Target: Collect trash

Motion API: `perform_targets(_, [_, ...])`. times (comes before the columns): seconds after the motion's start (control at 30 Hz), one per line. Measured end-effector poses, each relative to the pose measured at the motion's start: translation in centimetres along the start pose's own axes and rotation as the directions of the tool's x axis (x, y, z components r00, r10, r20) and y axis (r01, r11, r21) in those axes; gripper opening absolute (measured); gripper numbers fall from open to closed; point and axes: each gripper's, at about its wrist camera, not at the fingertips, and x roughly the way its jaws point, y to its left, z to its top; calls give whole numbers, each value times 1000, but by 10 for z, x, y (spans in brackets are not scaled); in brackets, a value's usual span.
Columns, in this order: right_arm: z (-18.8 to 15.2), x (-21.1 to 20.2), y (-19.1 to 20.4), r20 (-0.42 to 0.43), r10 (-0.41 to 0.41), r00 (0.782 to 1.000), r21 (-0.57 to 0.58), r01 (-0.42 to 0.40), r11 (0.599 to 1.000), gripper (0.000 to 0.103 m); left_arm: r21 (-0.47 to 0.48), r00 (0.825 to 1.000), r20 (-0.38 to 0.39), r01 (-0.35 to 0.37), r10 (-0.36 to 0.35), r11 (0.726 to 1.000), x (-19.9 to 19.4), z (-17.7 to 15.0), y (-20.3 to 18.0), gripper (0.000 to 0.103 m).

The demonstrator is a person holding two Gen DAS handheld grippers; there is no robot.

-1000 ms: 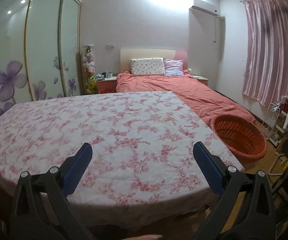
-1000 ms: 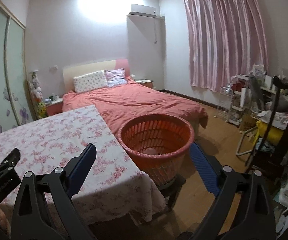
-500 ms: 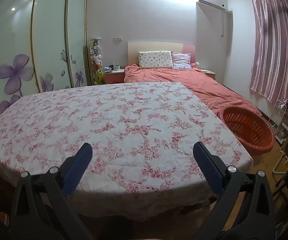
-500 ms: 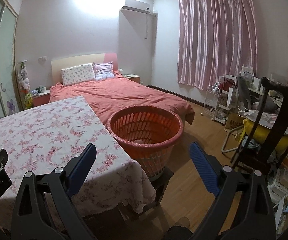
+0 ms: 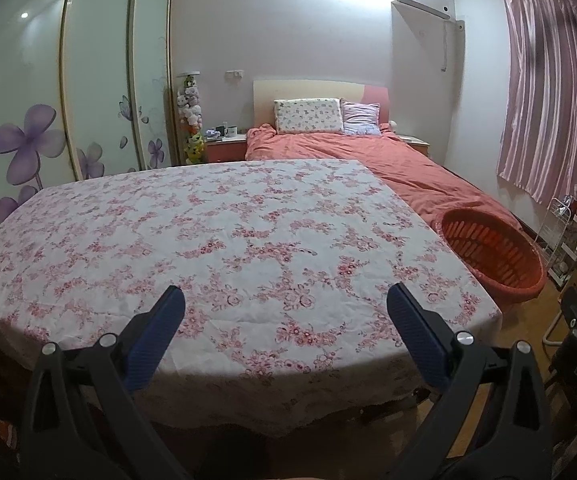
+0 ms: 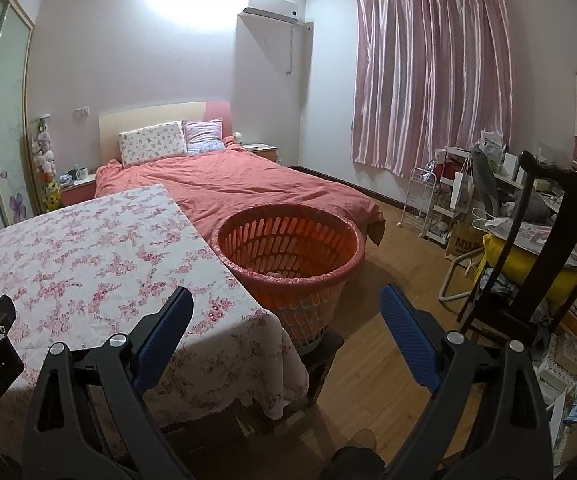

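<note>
Both grippers hang wide apart, holding nothing.

The left gripper (image 5: pixel 284 308) hovers over the floral tablecloth (image 5: pixel 224 240) — the orange basket (image 6: pixel 288 240) sits just ahead of the right gripper (image 6: pixel 284 308), beside the table's corner.

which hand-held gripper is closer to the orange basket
Right. The right hand-held gripper hangs just in front of the orange basket; the left hand-held gripper is over the near edge of the floral table, with the basket off to its right.
</note>
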Motion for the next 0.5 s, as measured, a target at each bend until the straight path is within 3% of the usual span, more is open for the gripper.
perform_targets(0.5, [-5,2,-4,-27,19,999,8,-19,1000,94,7,1000,-6,8,-8,1000,-1,-3,-6,99])
